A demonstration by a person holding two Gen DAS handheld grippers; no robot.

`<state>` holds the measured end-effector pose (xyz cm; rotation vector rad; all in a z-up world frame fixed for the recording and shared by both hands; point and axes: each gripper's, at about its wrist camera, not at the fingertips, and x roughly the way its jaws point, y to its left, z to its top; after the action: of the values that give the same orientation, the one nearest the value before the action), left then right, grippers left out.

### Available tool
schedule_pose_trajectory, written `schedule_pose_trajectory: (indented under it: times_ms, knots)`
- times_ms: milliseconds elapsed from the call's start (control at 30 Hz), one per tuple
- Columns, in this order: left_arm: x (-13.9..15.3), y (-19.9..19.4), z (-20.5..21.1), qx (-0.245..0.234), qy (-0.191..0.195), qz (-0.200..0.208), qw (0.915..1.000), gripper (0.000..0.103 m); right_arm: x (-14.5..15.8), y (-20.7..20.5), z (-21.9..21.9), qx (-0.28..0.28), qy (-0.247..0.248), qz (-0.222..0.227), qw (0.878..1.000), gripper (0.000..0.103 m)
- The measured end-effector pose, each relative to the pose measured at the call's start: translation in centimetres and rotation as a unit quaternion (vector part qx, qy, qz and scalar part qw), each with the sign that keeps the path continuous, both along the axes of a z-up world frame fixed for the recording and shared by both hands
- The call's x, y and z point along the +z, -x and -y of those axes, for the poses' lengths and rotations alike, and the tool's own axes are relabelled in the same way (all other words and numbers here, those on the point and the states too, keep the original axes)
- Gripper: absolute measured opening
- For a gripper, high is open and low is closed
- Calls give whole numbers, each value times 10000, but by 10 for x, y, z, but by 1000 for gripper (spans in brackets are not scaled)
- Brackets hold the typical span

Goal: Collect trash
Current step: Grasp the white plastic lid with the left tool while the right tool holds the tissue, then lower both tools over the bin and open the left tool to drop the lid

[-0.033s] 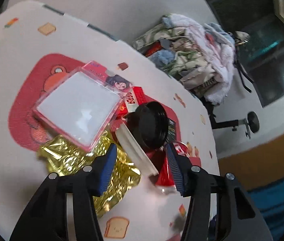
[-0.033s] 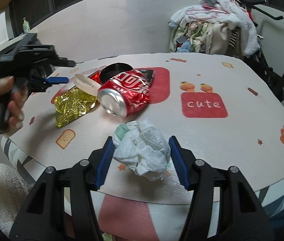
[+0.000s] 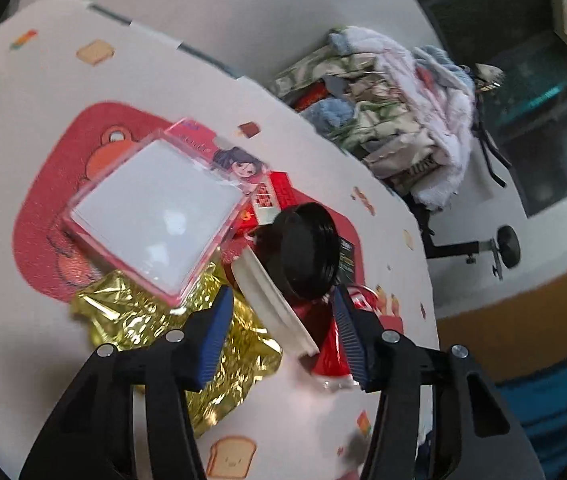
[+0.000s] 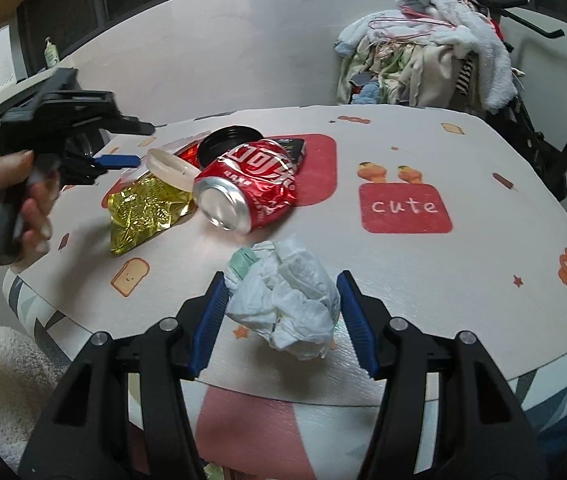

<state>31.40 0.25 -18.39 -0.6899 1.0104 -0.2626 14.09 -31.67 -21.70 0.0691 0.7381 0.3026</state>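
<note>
Right tool [image 4: 281,312] apart around tissue wad [image 4: 283,292]; left tool [image 3: 279,336] apart | patterned table [image 4: 443,280]; laundry pile [image 4: 435,48] behind

Round white table [image 4: 423,264] with red cartoon-printed cover. Heaped pale laundry pile [image 4: 435,52] behind it, against plain white wall [image 4: 211,48]. Dark window [image 3: 543,92] beyond.
</note>
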Motion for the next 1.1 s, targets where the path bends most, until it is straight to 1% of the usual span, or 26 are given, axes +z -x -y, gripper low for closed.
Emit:
schedule_pose_trajectory:
  times_ms: [100, 133, 167, 200, 233, 267, 333, 400, 467, 500, 567, 633, 700, 833, 967, 1100]
  knots:
    - [-11, -7, 2, 201, 104, -160, 9996, 49, 0, 2, 4, -47, -18, 17, 10000, 57]
    - [-14, -9, 4, 212, 78, -199, 9995, 49, 0, 1, 6, -58, -52, 17, 10000, 57]
    - [-17, -9, 6, 194, 51, -209, 9996, 45, 0, 2, 7, -71, -92, 18, 9999, 57]
    - [-20, -9, 8, 148, 21, -205, 9997, 31, -1, 2, 8, -77, -114, 22, 9999, 57]
    - [-22, -8, 11, 76, -47, -225, 9997, 23, -2, 3, 9, -82, -129, 22, 9999, 57]
    - [-24, -6, 12, 37, -96, -230, 9997, 21, -2, 3, 8, -84, -138, 19, 9999, 57]
    - [-23, 0, 10, 12, -160, -115, 9998, 15, -3, 4, 9, -76, -162, 5, 9998, 57]
    - [-17, 8, 10, -94, -319, 70, 9994, 14, -4, 6, 7, -47, -170, -8, 9998, 57]
    - [-4, 17, 11, -341, -551, 366, 9972, 14, -4, 7, 6, -36, -161, 6, 9999, 57]
    - [5, 24, 12, -526, -728, 573, 9943, 14, -3, 9, 6, -27, -173, 12, 9998, 57]
    - [18, 36, 15, -800, -1052, 831, 9877, 14, -1, 11, 4, -21, -216, 29, 9998, 57]
    - [28, 48, 16, -995, -1328, 1035, 9807, 14, 2, 12, 2, -15, -256, 34, 9997, 57]
    - [38, 63, 13, -1147, -1520, 1206, 9743, 13, 4, 15, -1, -7, -305, 39, 9995, 57]
    - [48, 90, 5, -1340, -1579, 1312, 9695, 12, 12, 20, -10, 40, -397, 50, 9992, 57]
    - [52, 119, 0, -1536, -1656, 1377, 9644, 12, 15, 30, -23, 162, -370, 49, 9992, 57]
    - [51, 150, -5, -1687, -1607, 1358, 9629, 12, 20, 42, -36, 309, -309, 46, 9990, 57]
